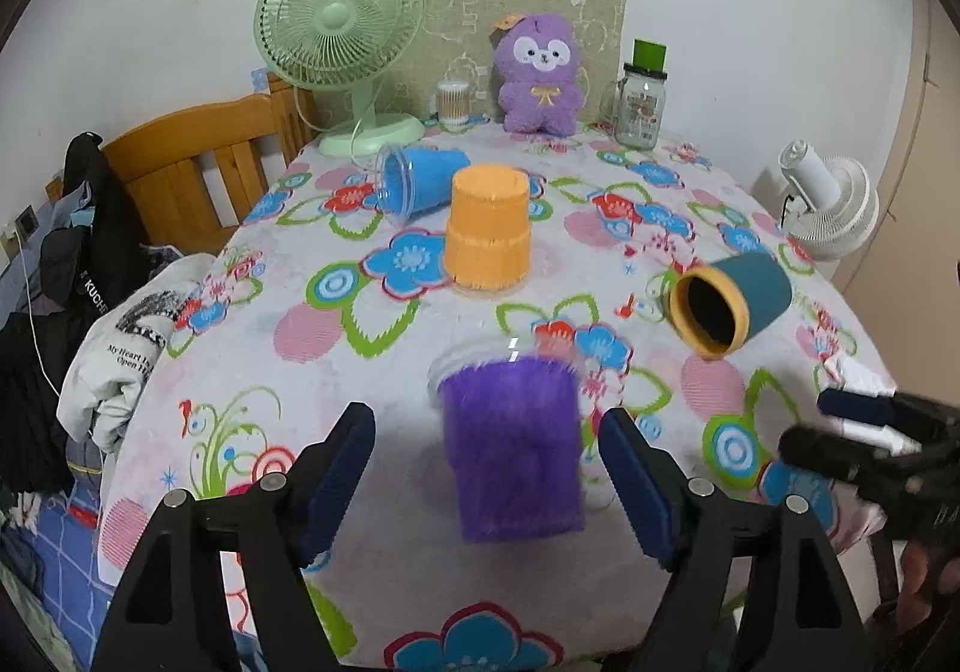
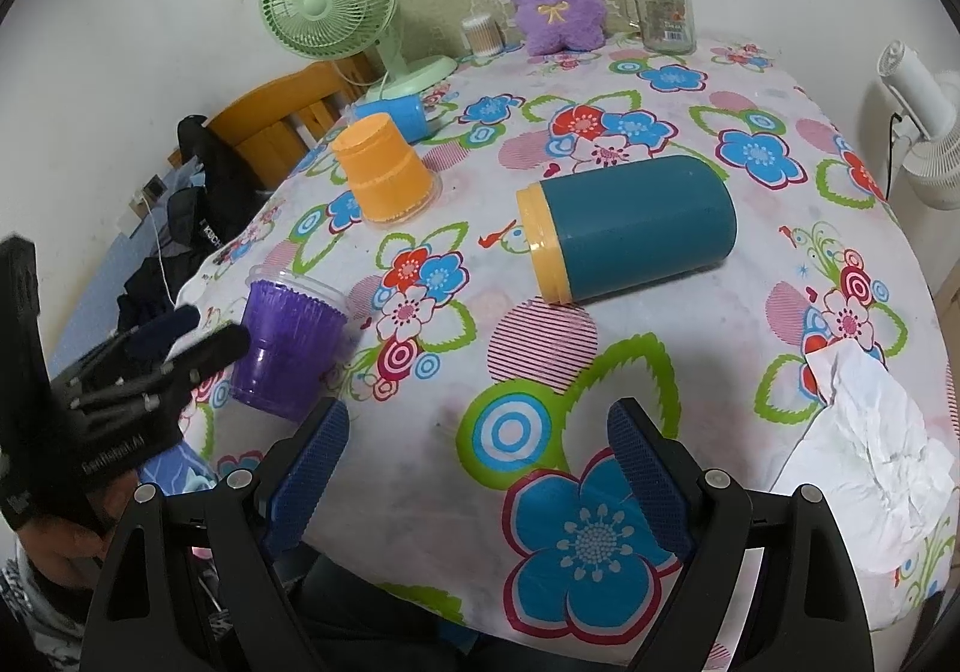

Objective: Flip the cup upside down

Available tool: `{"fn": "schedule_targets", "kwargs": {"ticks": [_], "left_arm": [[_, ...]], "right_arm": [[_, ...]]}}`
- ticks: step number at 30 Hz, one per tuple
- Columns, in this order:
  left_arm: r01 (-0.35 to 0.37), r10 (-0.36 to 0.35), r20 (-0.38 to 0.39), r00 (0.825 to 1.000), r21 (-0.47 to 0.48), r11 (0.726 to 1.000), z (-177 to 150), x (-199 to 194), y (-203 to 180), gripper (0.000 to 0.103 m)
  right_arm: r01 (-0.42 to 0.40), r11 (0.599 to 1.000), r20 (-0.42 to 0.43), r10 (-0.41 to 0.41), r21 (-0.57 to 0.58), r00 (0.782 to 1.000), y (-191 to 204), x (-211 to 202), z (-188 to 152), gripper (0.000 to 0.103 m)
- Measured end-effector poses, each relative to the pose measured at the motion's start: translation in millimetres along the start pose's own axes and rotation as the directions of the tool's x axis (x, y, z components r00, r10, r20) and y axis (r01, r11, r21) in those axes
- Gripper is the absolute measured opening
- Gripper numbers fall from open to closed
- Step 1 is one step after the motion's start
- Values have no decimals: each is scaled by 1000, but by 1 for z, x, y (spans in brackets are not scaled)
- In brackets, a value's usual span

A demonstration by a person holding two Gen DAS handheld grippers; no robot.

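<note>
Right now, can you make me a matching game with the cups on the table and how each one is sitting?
Things:
1. purple cup
2. orange cup
3. blue cup
4. teal cup

States:
A. upside down
B. on its side near the green fan
C. standing upright, mouth up
D. on its side, with a yellow rim

Pairs: 1-C, 2-A, 3-B, 4-D

Four cups are counted: a purple cup (image 1: 513, 447), an orange cup (image 1: 487, 234), a blue cup (image 1: 420, 180) and a teal cup (image 1: 729, 303). Behind the orange cup, two fans, one plush toy (image 1: 540, 72) and one glass jar (image 1: 642, 105) are counted.
</note>
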State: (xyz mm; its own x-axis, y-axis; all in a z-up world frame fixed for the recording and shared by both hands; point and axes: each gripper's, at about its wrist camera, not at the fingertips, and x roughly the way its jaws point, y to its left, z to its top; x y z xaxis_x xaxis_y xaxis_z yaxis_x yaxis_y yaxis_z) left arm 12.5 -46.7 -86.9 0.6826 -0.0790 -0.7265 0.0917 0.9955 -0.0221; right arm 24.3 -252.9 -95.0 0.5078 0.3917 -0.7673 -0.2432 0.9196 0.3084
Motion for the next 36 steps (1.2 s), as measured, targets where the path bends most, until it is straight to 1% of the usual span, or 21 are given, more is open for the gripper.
{"fn": "schedule_targets", "kwargs": {"ticks": [5,10,18,21,23,25,26,30,36], "left_arm": [[28,-29,-57,998,-26,999,-16,15,3,80],[47,-48,-60,997,-20,999,-23,16,-5,80],[60,-62,-69,996,-32,998,-25,23,-4,80],[62,-65,-84,994,-35,997,-26,29,-4,78],[68,-71,-92,993,-36,997,-27,32,-3,72],[74,-77,-99,992,-31,997,-26,33,-3,59],[76,-79,-99,992,-27,997,-26,33,-4,56],[79,-80,-89,993,-22,997,-21,27,-3,57],[57,-57,-61,996,-7,998,-11,8,2,57]], "right_arm": [[3,1000,-10,-3,0,1000,1,3,0,90],[8,1000,-16,-8,-8,1000,5,5,0,90],[14,1000,-22,-14,-5,1000,4,6,-1,90],[16,1000,-23,-16,-7,1000,5,6,-1,90],[17,1000,-22,-17,-5,1000,5,6,-1,90],[18,1000,-22,-18,-4,1000,4,6,-1,90],[18,1000,-22,-18,-2,1000,4,7,-1,90],[15,1000,-22,-15,-2,1000,3,7,-1,90],[2,1000,-20,-2,-3,1000,4,8,-1,90]]}}
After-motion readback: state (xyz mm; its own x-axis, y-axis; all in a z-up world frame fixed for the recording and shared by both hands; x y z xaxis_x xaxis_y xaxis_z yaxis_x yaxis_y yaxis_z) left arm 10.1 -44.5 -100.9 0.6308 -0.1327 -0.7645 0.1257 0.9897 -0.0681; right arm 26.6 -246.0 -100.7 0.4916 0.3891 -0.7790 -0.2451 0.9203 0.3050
